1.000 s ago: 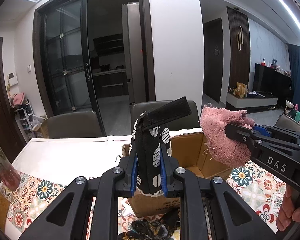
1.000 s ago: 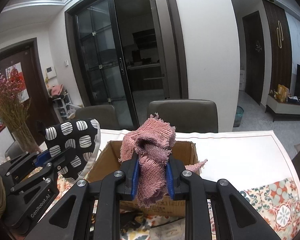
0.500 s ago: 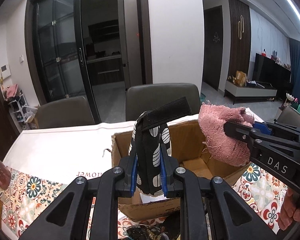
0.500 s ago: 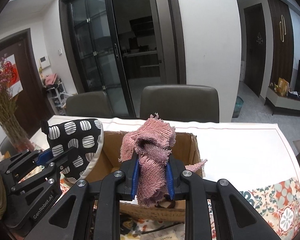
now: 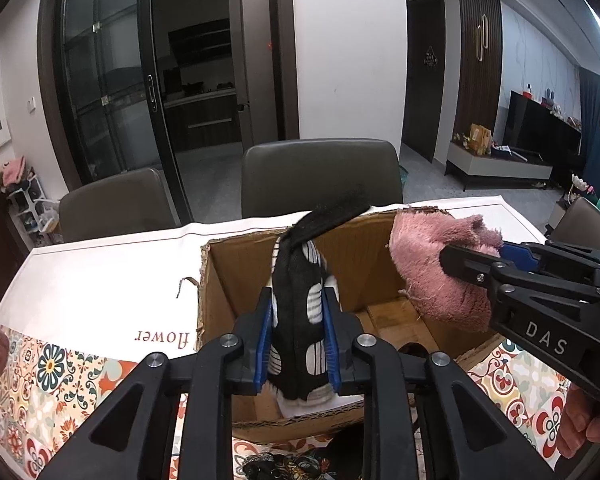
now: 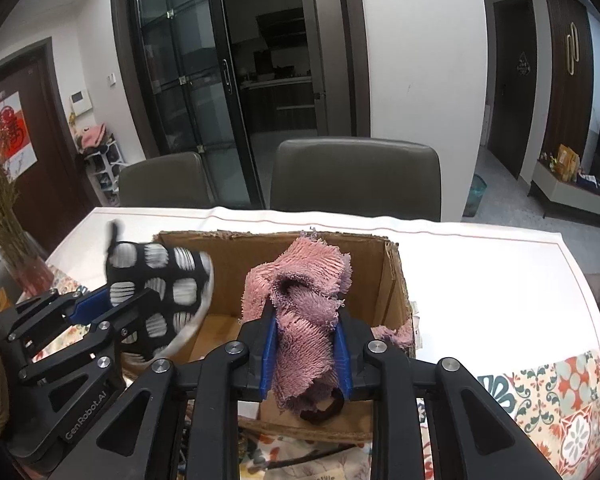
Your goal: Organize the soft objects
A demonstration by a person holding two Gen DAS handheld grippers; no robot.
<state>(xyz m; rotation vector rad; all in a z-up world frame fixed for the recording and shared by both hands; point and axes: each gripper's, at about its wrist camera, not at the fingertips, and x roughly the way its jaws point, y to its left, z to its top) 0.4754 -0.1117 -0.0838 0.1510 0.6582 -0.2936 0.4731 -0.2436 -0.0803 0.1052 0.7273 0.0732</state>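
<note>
Both tongs are opening, the left tongs (image 5: 298, 326) around the spotted mitt (image 5: 300, 300) and the right tongs (image 6: 305, 350) around the pink cloth (image 6: 300, 304), to drop them into the box (image 6: 396, 280) below.

The cardboard box (image 5: 224, 280) is matt brown corrugated card, its rim torn and rough. The pink towel (image 6: 300, 300) is shaggy, loopy terry cloth with frayed edges. The black-and-white spotted oven mitt (image 5: 298, 320) is smooth woven fabric. The left gripper (image 5: 298, 340) and right gripper (image 6: 304, 352) are matt black plastic with ribbed blue pads and bright metal screws. The desk (image 5: 100, 272) wears a smooth, faintly glossy patterned cloth.
</note>
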